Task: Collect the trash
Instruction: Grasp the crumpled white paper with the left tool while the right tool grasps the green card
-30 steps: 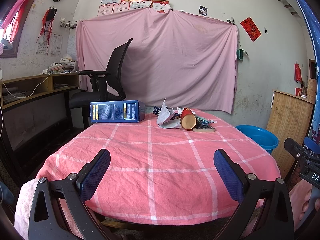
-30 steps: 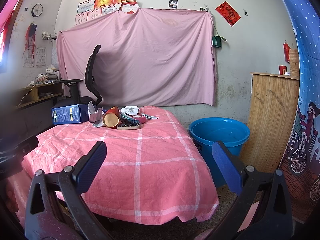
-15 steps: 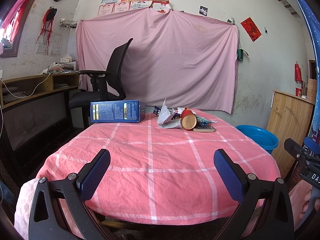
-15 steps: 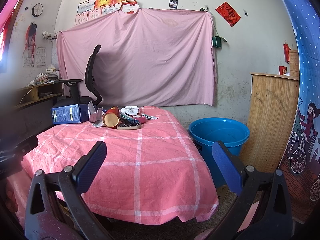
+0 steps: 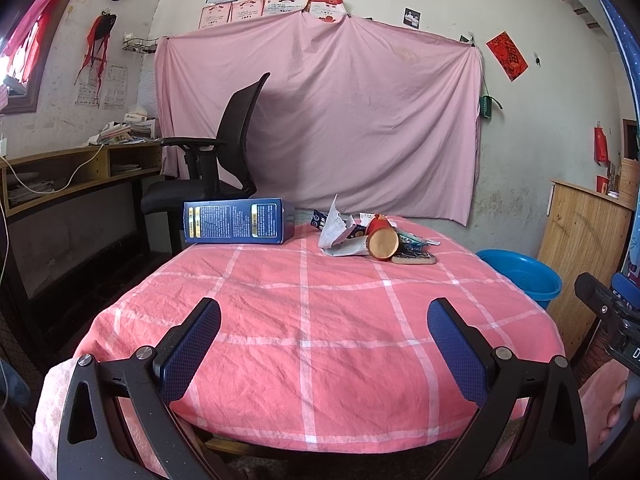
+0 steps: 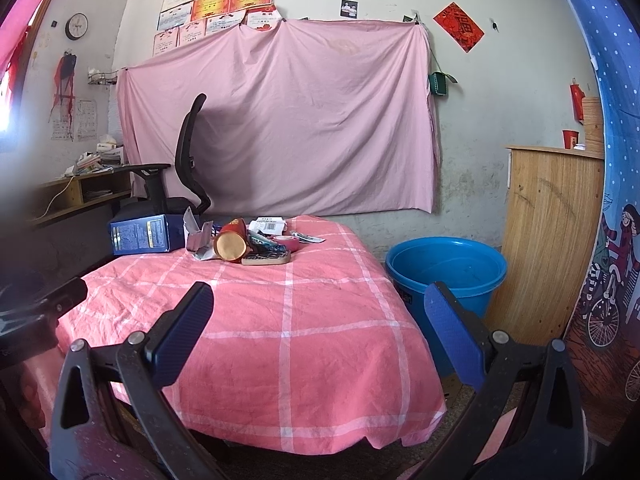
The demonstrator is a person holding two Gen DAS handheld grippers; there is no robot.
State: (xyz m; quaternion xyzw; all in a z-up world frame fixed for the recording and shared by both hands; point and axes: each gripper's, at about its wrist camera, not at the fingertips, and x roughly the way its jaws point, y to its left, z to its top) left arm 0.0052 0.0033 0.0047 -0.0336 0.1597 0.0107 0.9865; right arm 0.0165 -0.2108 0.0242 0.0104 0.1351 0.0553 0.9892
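Note:
A heap of trash sits at the far end of the table [image 5: 304, 320]: crumpled paper [image 5: 336, 232], a red tube lying on its side [image 5: 382, 240], wrappers and a flat dark tin [image 5: 414, 258]. A blue box [image 5: 238, 221] lies to its left. From the right wrist view I see the same red tube [image 6: 230, 242], blue box [image 6: 146, 234] and a blue bucket [image 6: 444, 276] on the floor right of the table. My left gripper [image 5: 324, 328] and right gripper [image 6: 318, 316] are both open, empty, at the table's near edge, far from the trash.
A black office chair [image 5: 228, 152] stands behind the table's left. A wooden desk [image 5: 76, 172] runs along the left wall, a wooden cabinet [image 6: 552, 232] stands at the right. A pink sheet hangs on the back wall. Part of the other gripper [image 5: 612, 312] shows at right.

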